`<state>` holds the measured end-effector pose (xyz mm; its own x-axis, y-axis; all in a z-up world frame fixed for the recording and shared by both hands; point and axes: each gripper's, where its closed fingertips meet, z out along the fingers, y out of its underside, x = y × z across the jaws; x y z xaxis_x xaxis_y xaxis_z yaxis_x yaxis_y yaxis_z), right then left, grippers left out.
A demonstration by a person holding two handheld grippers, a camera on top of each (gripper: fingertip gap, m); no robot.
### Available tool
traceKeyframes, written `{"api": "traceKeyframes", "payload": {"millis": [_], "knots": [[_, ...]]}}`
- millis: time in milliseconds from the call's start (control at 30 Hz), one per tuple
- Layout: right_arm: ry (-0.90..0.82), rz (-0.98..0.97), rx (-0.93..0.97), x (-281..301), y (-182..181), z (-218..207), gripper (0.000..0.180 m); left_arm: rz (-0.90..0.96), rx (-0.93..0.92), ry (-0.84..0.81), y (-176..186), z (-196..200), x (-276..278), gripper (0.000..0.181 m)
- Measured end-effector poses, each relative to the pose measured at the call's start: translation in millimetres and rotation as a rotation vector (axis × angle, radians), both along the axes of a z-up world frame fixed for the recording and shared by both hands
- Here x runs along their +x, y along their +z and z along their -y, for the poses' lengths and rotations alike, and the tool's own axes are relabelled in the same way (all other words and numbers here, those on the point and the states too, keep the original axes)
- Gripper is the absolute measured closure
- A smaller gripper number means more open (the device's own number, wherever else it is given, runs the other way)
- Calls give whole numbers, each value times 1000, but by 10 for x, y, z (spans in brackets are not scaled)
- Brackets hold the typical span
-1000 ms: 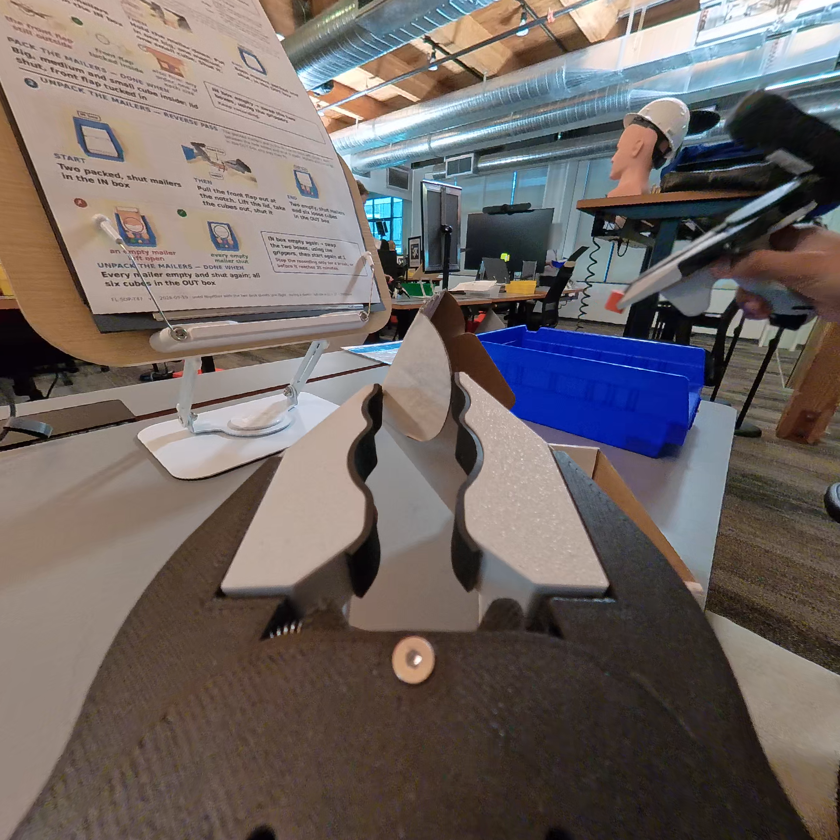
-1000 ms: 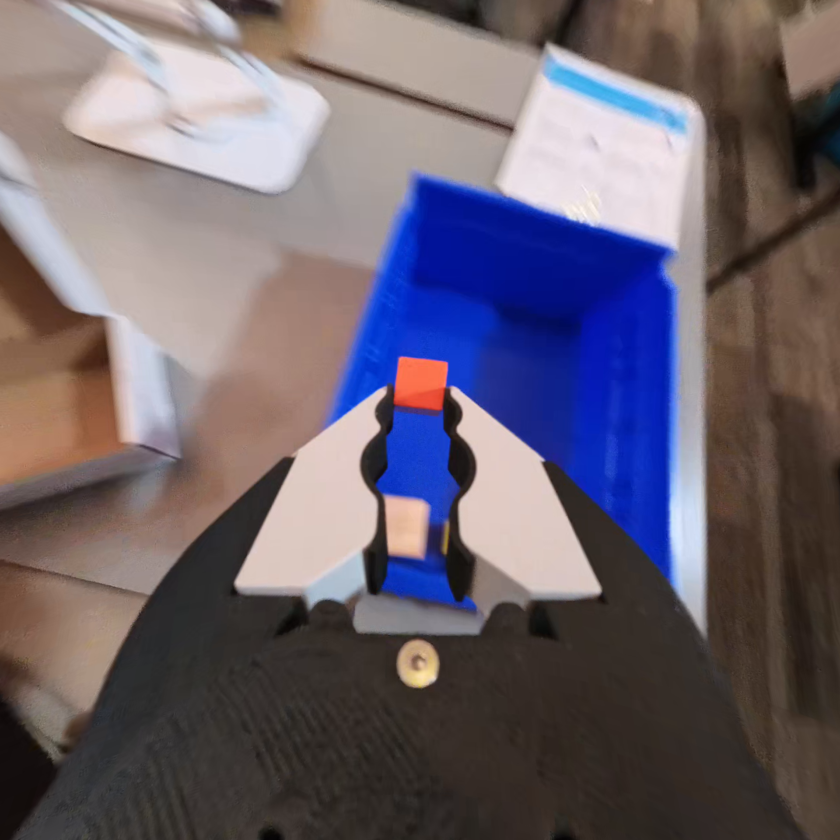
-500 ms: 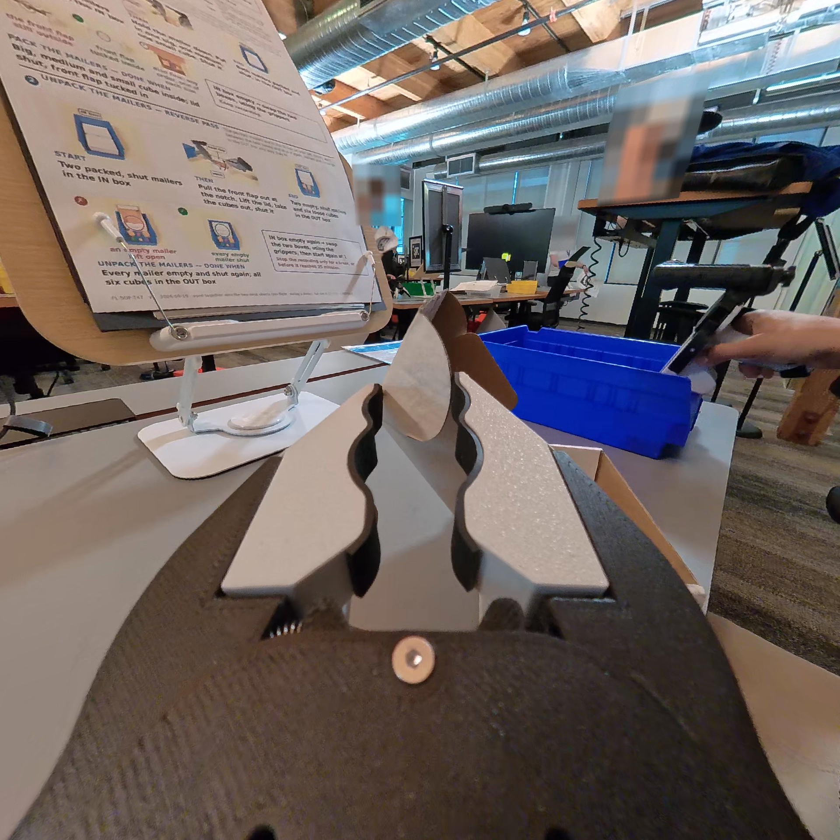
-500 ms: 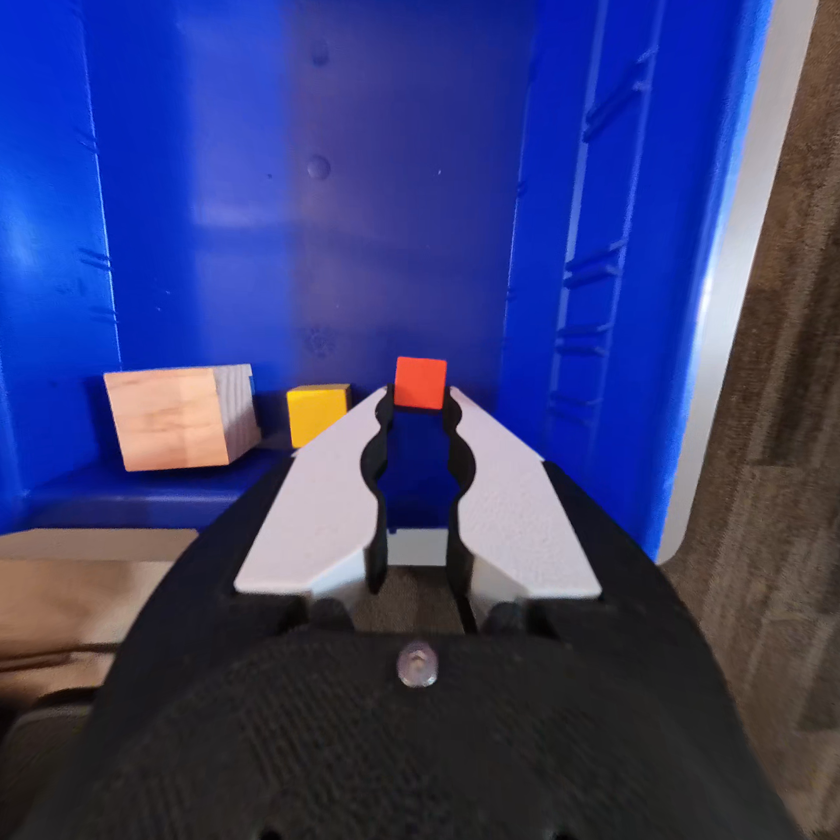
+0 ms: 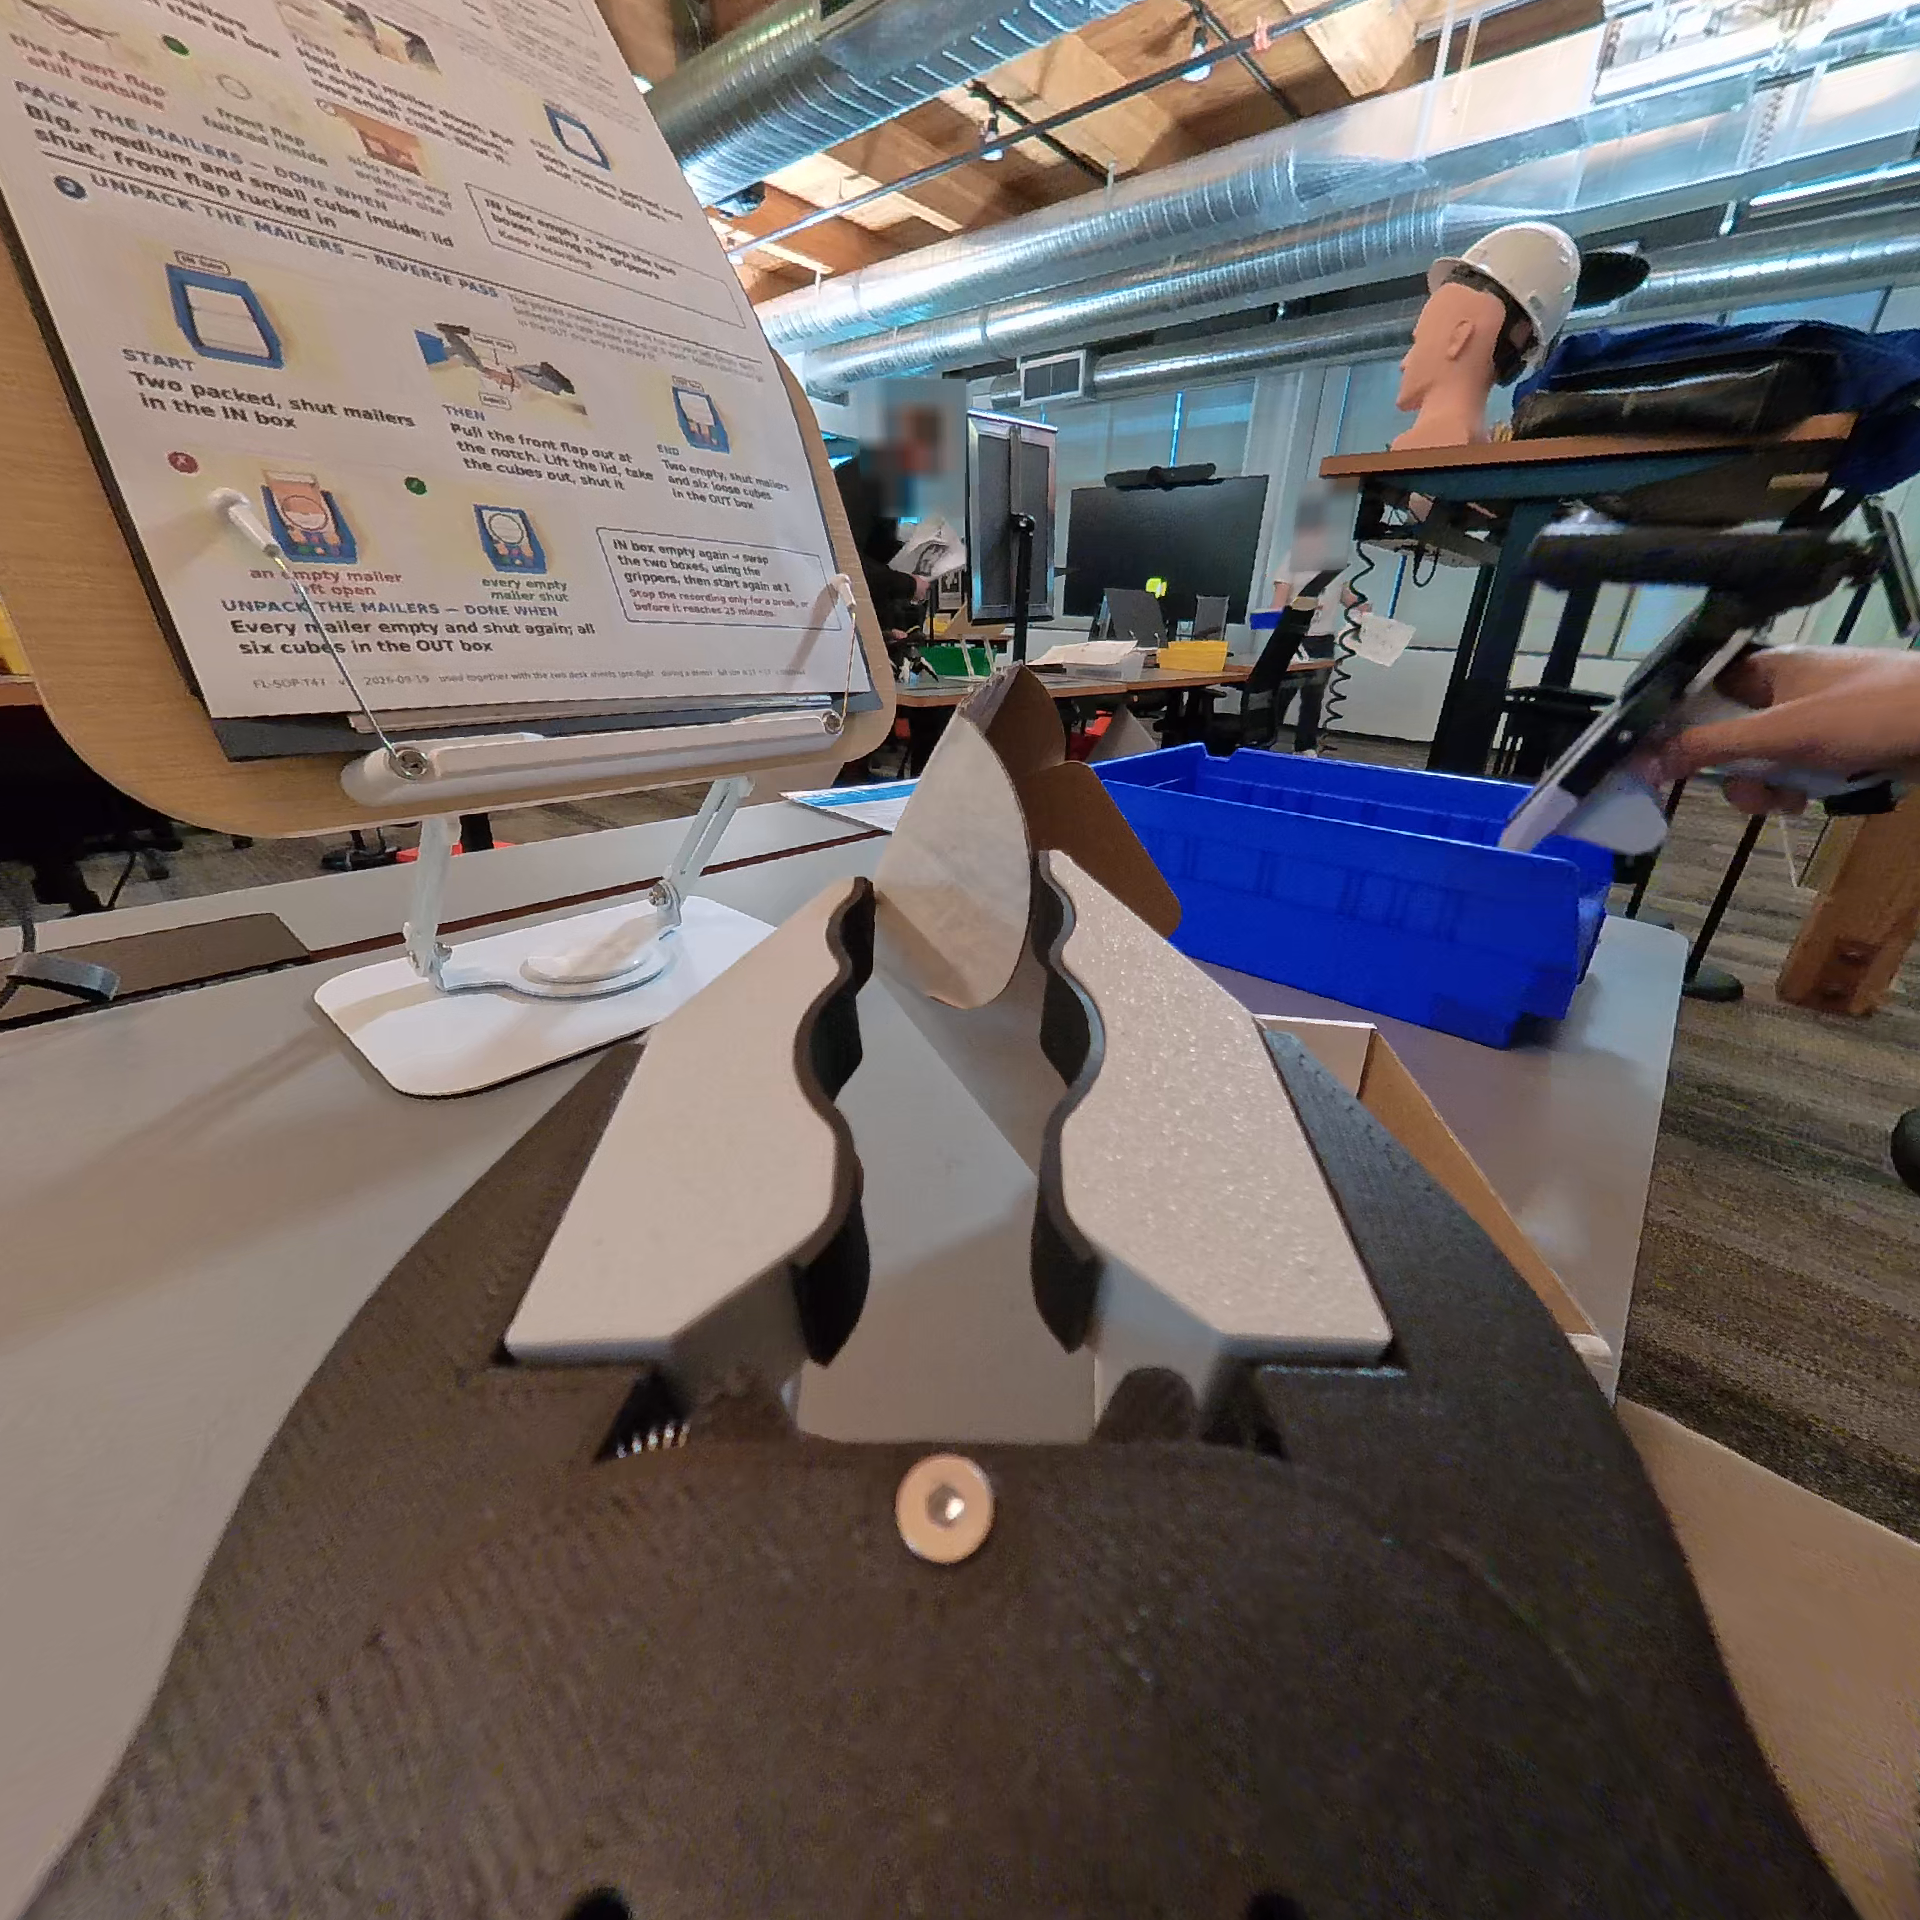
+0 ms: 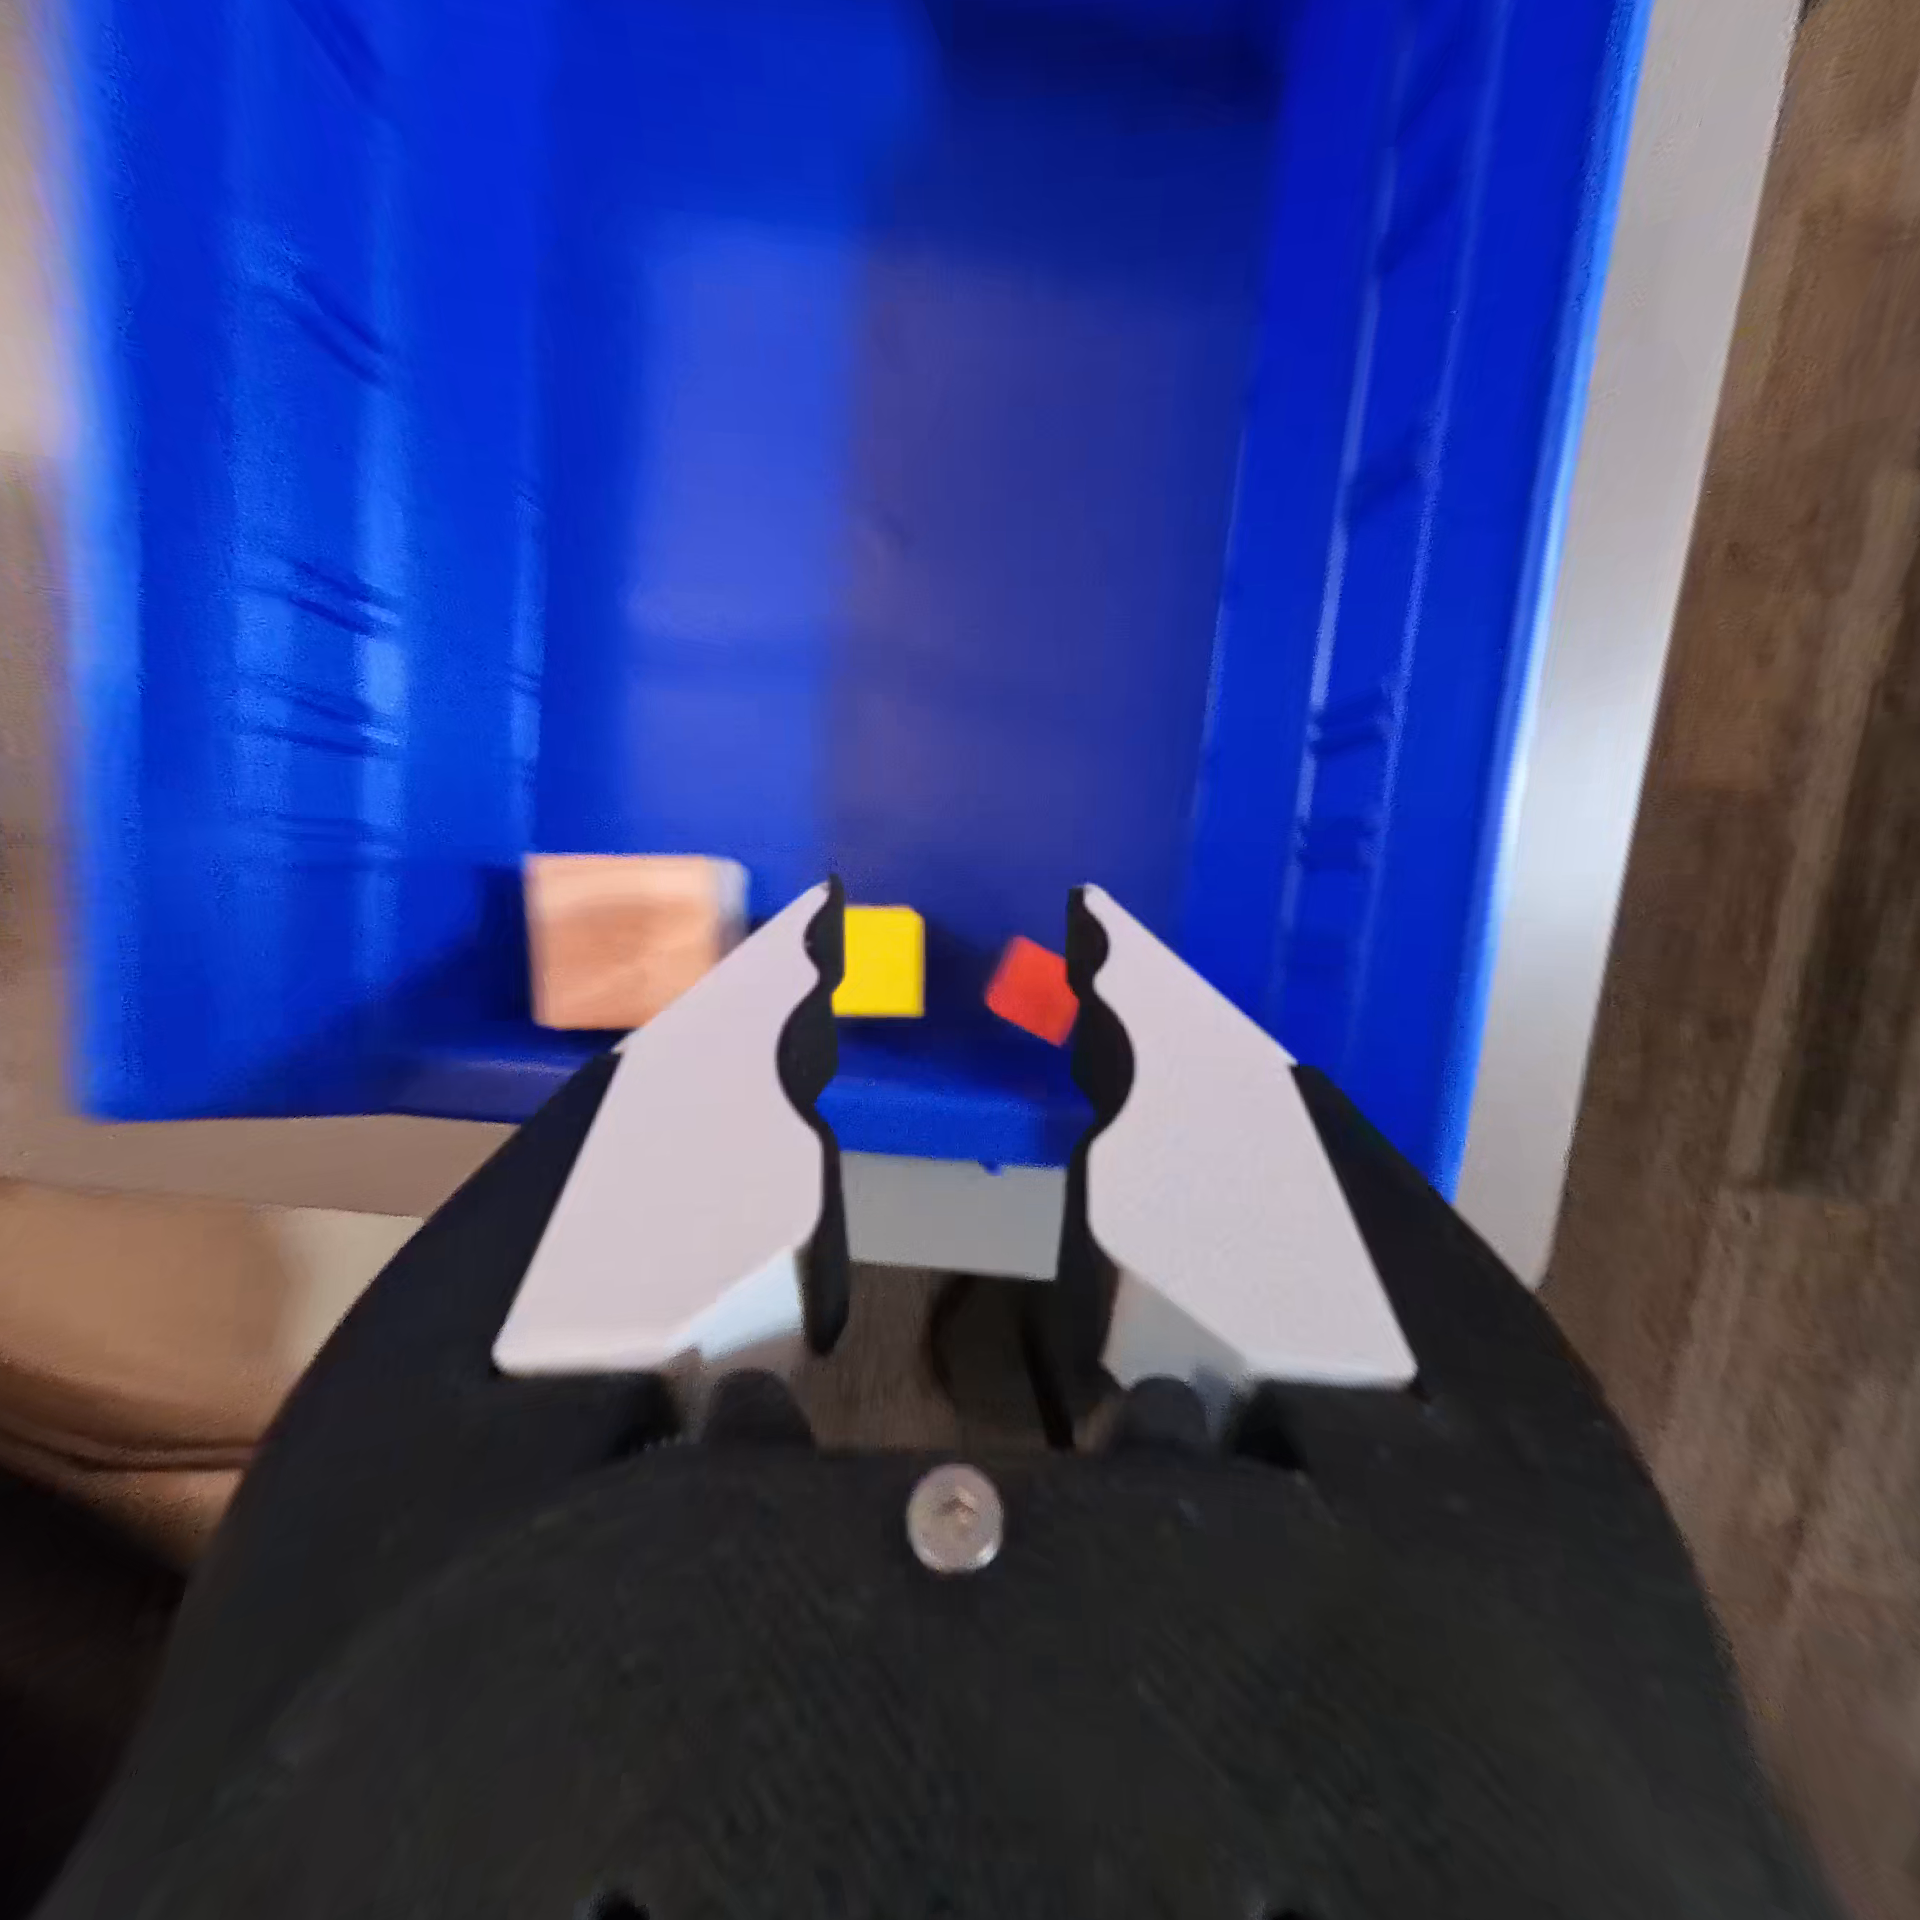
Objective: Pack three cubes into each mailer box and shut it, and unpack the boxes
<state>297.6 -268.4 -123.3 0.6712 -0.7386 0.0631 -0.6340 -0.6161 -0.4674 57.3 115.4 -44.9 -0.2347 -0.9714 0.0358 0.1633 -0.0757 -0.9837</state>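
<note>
- Your right claw [image 6: 954, 925] is hanging with its jaws apart and nothing between them, pointing down into the near end of the blue bin [image 6: 312, 623].
- The red cube [image 6: 1029, 987] is lying just beyond the tips, tilted on a corner and close beside the right finger; it is looking loose rather than settled flat, though blur is making that hard to confirm.
- The yellow cube [image 6: 881, 961] is sitting flat just left of the red one, showing in the gap beside the left finger, and the bigger wooden cube [image 6: 623, 940] is standing farther left along the same near wall.
- Your left claw [image 5: 951, 904] is pinching the rounded cardboard flap [image 5: 956, 883] of the mailer box [image 5: 1455, 1132], holding it upright; the box is sitting at the right part of the worktop [image 5: 208, 1143], between you and the bin.
- The relation you are working with: the box lies back toward you and to the left of the bin, so your right hand is the nearer one for whatever goes between them.
- The cubes are hard and square-edged, painted ones smooth, the wooden one showing grain; the bin is glossy ribbed plastic.
- The paper sheet on its stand [image 5: 499, 966] is standing at the worktop's far left.
</note>
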Motion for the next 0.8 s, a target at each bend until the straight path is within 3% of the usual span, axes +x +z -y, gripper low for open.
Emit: {"api": "traceKeyframes", "payload": {"millis": [33,267,433,600,700,800], "knots": [[42,40,62,-25,149,-166,138,0,0,-1,1,1,-1,152],[353,175,539,-659,978,-1569,139,9,12,-14,14,39,-20,152],[558,168,703,-1209,803,-2446,127,14,15,-30,24,78,-35,150],[586,211,662,-1335,438,-2723,128,30,53,-31,67,107,-132,144],[571,233,739,-1320,481,-2726,128,75,116,16,199,79,-315,143],[551,293,791,-1208,517,-2690,130,33,122,34,109,65,-391,146]]}}
